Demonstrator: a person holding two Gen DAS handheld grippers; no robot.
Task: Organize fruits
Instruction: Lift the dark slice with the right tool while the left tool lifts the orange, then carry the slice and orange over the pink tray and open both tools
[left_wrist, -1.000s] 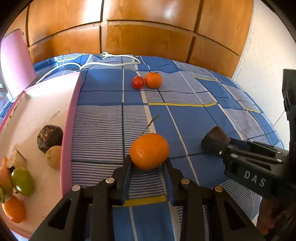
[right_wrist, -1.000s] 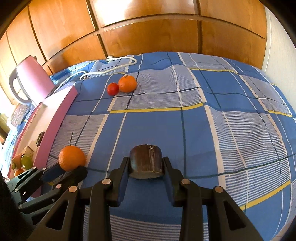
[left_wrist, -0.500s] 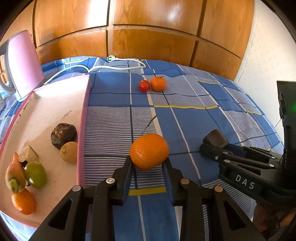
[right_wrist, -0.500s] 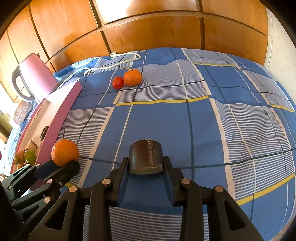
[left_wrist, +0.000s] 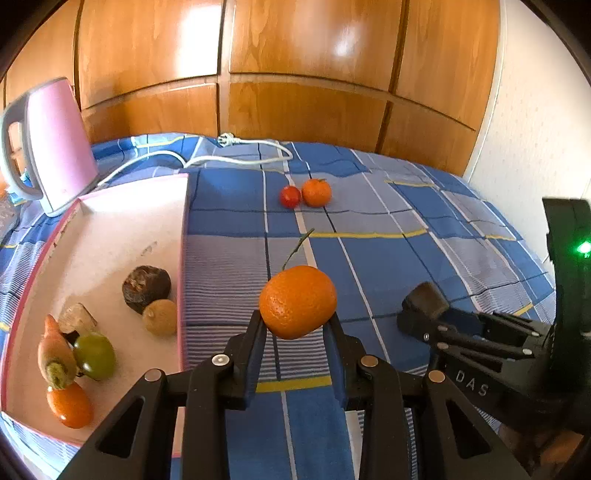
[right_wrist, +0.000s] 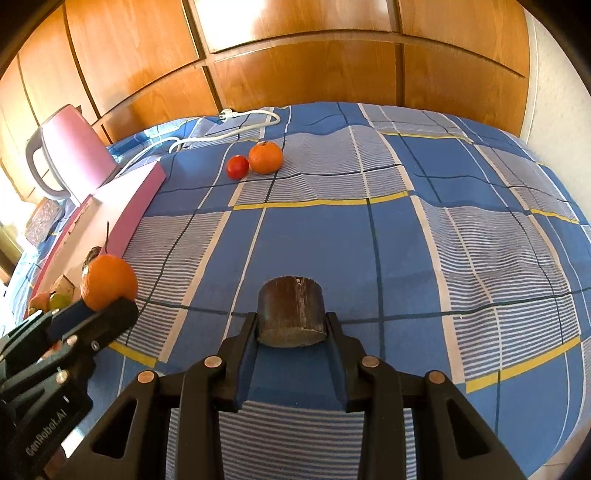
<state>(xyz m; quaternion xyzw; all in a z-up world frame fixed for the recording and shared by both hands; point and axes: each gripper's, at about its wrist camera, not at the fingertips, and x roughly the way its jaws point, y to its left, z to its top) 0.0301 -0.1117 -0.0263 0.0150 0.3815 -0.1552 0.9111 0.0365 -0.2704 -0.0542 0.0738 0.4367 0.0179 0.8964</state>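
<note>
The left gripper (left_wrist: 297, 325) is closed on an orange (left_wrist: 297, 301), its two fingers pressed against the fruit's sides; a thin stem sticks up from the top. It holds the orange above the blue checked cloth (left_wrist: 388, 266), just right of the pink tray (left_wrist: 110, 229). The right gripper (right_wrist: 291, 328) clamps a dark brown, drum-shaped piece (right_wrist: 291, 315), flat end facing the camera, also above the cloth. In the left view the right gripper (left_wrist: 424, 314) sits to the right of the orange, near but apart.

In the tray lie a dark wrinkled fruit (left_wrist: 146, 282), a small tan fruit (left_wrist: 160, 316) touching it, a pale chunk (left_wrist: 77, 317), a carrot (left_wrist: 55, 356), a green fruit (left_wrist: 95, 355) and a small orange fruit (left_wrist: 70, 404), the last four clustered close together at the near end. The tray's raised pink wall stands between the held orange and these.

Farther back on the cloth a tomato (right_wrist: 237, 167) and a second orange (right_wrist: 265, 157) rest touching each other. A white cord (right_wrist: 236, 131) with its plug lies behind them, and a pink kettle (left_wrist: 55, 147) stands at the tray's far left corner. Wooden cabinet doors (right_wrist: 295, 55) fill the background.
</note>
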